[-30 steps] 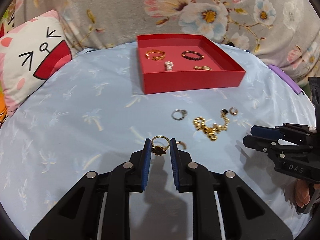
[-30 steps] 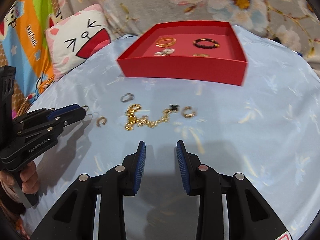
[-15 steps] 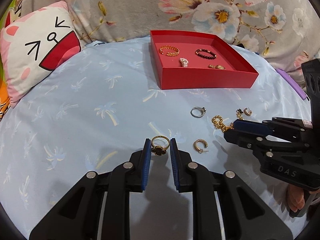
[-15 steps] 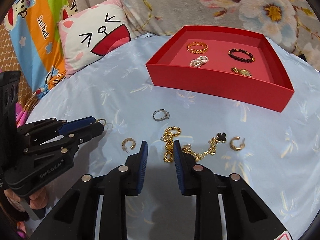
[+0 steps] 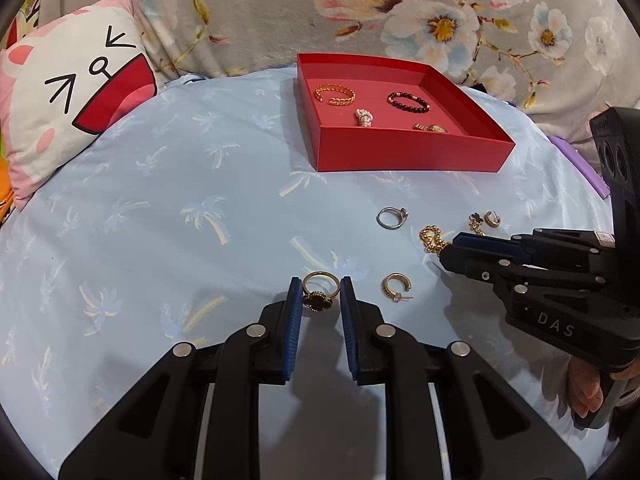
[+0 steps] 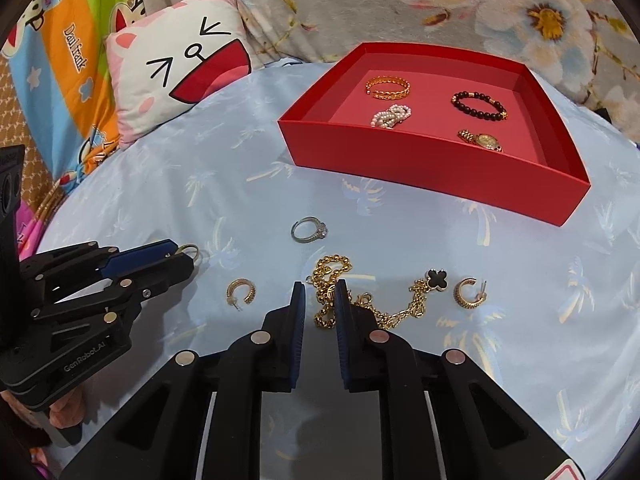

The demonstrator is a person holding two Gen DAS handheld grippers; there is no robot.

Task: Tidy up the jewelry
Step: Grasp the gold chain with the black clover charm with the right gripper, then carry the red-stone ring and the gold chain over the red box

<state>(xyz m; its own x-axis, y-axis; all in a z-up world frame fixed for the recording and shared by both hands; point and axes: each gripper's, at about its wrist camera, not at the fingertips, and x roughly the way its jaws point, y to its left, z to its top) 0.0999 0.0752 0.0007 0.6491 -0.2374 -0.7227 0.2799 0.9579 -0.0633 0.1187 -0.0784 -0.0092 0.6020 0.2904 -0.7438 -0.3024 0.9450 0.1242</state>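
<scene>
Now, the scene: a pale blue cloth (image 5: 168, 208) with loose jewelry in front of a red tray (image 6: 432, 176).
Left tongs (image 5: 320, 300): narrowed on a gold ring (image 5: 319, 291) with a dark flower face, the ring pinched upright between the blue pads and held just off the cloth.
Right tongs (image 6: 320, 300): they had just been closing, and stood narrow with links of the gold chain (image 6: 332, 284) between the pads; whether the pads already pressed on the links, I couldn't tell.
Key relation: the chain lay right at the right tongs' tips and trailed off to their right, its long axis running across the line of the fingers toward a black clover charm (image 6: 436, 279).
Nearer hand: the right one, plainly; the left was busy with its ring.
Chain's look: chunky gold beads bunched in a loop at one end, finer links toward the charm, so I'd guess it would dangle and swing once lifted.
Still loose: a silver ring (image 6: 309, 230) beyond the chain, and two gold hoop earrings, one (image 6: 241, 292) left of the right tongs, one (image 6: 469, 293) beside the charm.
Tray contents: a gold bangle (image 6: 387, 86), a pearl piece (image 6: 391, 115), a dark bead bracelet (image 6: 478, 105), a small gold watch (image 6: 482, 140).
</scene>
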